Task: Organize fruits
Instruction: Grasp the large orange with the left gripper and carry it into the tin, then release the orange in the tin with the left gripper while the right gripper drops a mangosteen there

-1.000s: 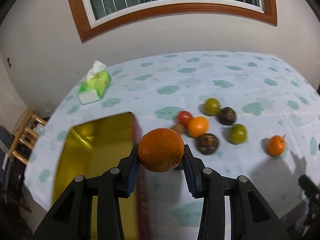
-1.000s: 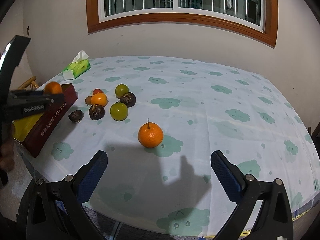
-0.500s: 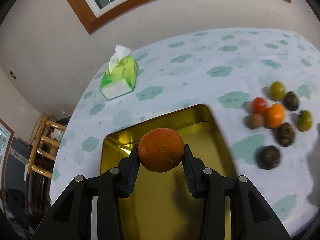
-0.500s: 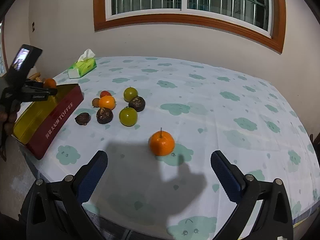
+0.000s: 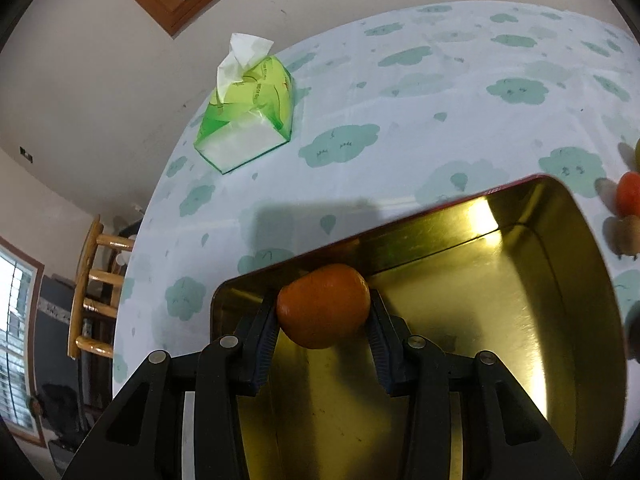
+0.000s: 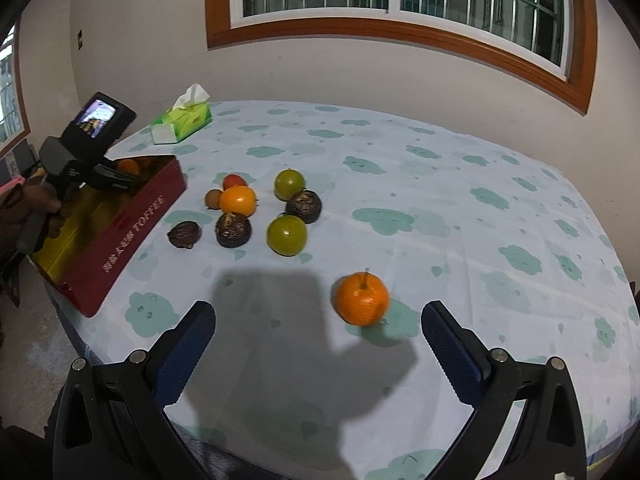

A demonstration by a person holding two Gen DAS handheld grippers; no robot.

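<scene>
Left wrist: left gripper (image 5: 323, 307) clamped on orange (image 5: 323, 305), held over tin (image 5: 576, 320) near far-left corner, floor directly below; right gripper (image 6: 318, 346) jaws apart, tangerine (image 6: 362, 299) just ahead, right of centre.

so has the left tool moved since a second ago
Yes. The left tool, shut on the orange, went from beside the tin to over it, toward the tissue box.

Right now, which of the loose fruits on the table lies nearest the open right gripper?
The orange with the stem, alone just ahead of the right gripper; the other fruits cluster farther back.
</scene>
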